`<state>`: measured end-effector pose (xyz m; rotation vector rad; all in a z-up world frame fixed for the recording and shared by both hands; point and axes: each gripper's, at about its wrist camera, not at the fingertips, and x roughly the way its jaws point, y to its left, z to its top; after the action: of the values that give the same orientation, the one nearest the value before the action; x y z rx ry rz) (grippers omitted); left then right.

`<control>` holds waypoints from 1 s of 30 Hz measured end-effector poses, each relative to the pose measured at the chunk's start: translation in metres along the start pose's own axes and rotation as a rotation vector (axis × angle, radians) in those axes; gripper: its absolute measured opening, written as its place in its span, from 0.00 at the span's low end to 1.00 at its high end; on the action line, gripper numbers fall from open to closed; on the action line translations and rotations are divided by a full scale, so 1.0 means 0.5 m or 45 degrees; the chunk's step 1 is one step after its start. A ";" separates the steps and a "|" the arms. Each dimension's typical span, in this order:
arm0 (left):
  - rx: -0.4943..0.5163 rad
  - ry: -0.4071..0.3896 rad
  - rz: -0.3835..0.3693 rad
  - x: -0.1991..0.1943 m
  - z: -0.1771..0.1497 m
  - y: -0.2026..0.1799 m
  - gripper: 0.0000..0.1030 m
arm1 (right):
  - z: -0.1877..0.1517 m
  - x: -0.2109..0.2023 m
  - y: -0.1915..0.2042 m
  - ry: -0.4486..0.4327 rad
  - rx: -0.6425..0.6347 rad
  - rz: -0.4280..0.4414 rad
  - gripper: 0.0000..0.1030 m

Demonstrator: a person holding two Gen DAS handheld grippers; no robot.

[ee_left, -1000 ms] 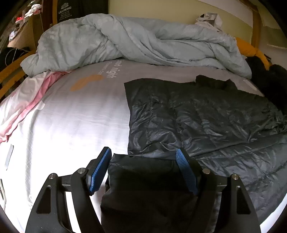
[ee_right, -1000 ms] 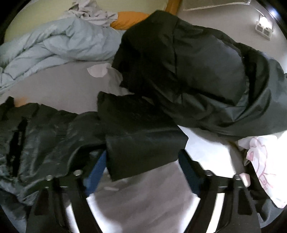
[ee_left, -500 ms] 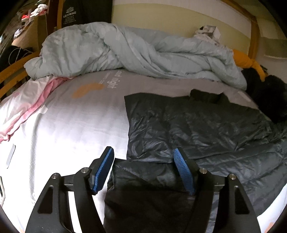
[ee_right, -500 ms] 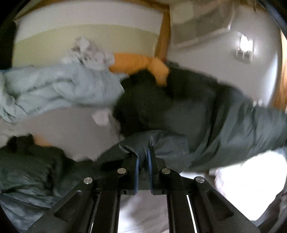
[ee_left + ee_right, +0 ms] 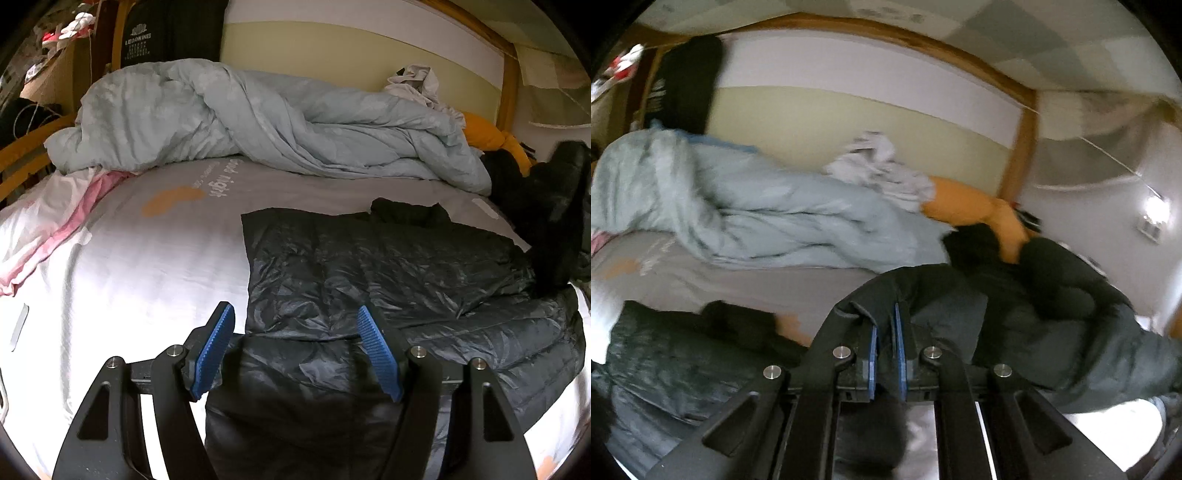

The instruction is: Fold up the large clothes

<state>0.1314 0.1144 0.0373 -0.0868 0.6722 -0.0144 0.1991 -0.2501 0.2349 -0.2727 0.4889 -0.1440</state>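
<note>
A large dark quilted jacket (image 5: 388,269) lies spread on the white bed sheet (image 5: 129,266). Its near sleeve (image 5: 303,391) is folded back under my left gripper (image 5: 295,350), which is open and hovers just above it with nothing between the blue pads. In the right wrist view my right gripper (image 5: 885,343) is shut on the jacket's other sleeve (image 5: 886,291) and holds it lifted off the bed, the dark fabric draping over the fingers. The jacket body (image 5: 676,354) lies low at the left there. The lifted sleeve also shows at the right edge of the left wrist view (image 5: 557,221).
A crumpled pale blue duvet (image 5: 258,125) lies across the far side of the bed. A pink and white cloth (image 5: 55,221) is at the left. An orange pillow (image 5: 487,136) and more dark clothing (image 5: 1071,295) lie far right. A wooden bed frame (image 5: 508,81) backs the wall.
My right gripper shut on the far sleeve and raised it, tilting the view up towards the wall. My left gripper stayed open and rose slightly above the near sleeve.
</note>
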 end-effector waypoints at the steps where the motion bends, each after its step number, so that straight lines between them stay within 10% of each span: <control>1: -0.002 0.001 -0.006 -0.001 0.000 0.000 0.66 | 0.006 0.005 0.033 0.003 -0.014 0.020 0.09; 8: -0.029 -0.008 -0.038 -0.015 0.004 0.007 0.66 | 0.001 0.020 0.219 -0.006 -0.022 0.140 0.09; 15: -0.047 0.009 -0.077 -0.015 0.008 0.011 0.66 | -0.237 0.145 0.299 0.394 -0.142 0.165 0.13; 20: -0.010 0.001 -0.082 -0.019 0.006 -0.001 0.66 | -0.327 0.180 0.246 0.622 0.063 0.269 0.18; 22: 0.020 -0.003 -0.073 -0.017 0.003 -0.010 0.66 | -0.331 0.169 0.219 0.619 0.122 0.296 0.20; 26: 0.061 0.002 -0.078 -0.010 -0.006 -0.027 0.66 | -0.324 0.119 0.160 0.482 0.130 0.248 0.57; 30: 0.116 0.010 -0.102 0.000 -0.019 -0.056 0.66 | -0.333 0.070 0.094 0.342 0.136 0.163 0.57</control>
<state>0.1260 0.0859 0.0320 -0.0264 0.6751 -0.1222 0.1528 -0.2493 0.0647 -0.1164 0.7607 -0.0813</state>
